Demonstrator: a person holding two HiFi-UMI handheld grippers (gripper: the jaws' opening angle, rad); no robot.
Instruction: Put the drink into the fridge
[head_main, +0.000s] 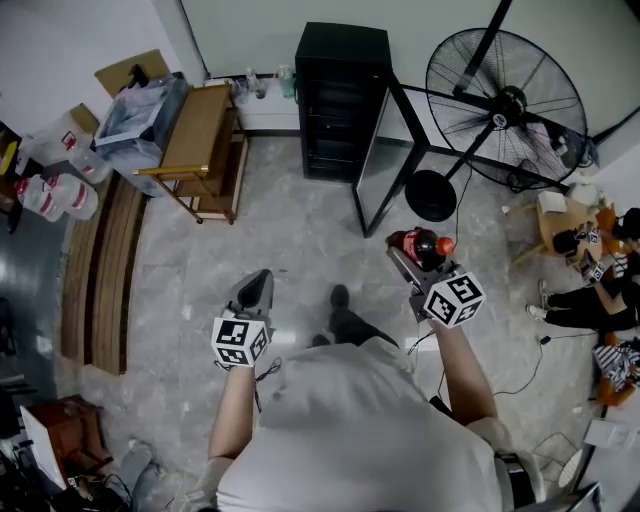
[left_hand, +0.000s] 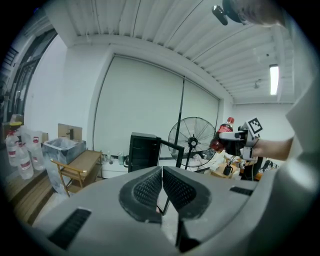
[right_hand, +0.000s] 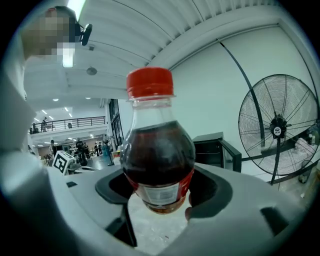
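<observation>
Tongs on the left, the left tongs (head_main: 256, 290), are pressed together with nothing between them and point ahead over the bare floor (head_main: 290, 235).

To their right, the right tongs (head_main: 414, 260) stand spread wide and clamp the cola bottle (right_hand: 159, 160) low on its body, about the label band, so the red cap (right_hand: 149, 82) rises well above the pads. The bottle looks nearly full, so it is probably fairly heavy for its size and top-heavy in this low hold. Its smooth, rounded plastic could twist or slide, and the wall likely gives a little under a squeeze. The label band seems the surest place to hold it.

Against the far left wall sit water jugs (head_main: 60, 195), a clear bin (head_main: 140, 115) and a wooden counter (head_main: 200, 130), all well off the route. The black fridge (head_main: 340, 95) stands ahead by the back wall, its door (head_main: 378, 165) swung open towards the person. Just beside the door's edge rests the round base (head_main: 432, 195) of a large fan (head_main: 508, 105), which narrows the approach from the right. Farther right a person (head_main: 600, 290) sits on the floor, and a cable (head_main: 520, 375) trails nearby.
</observation>
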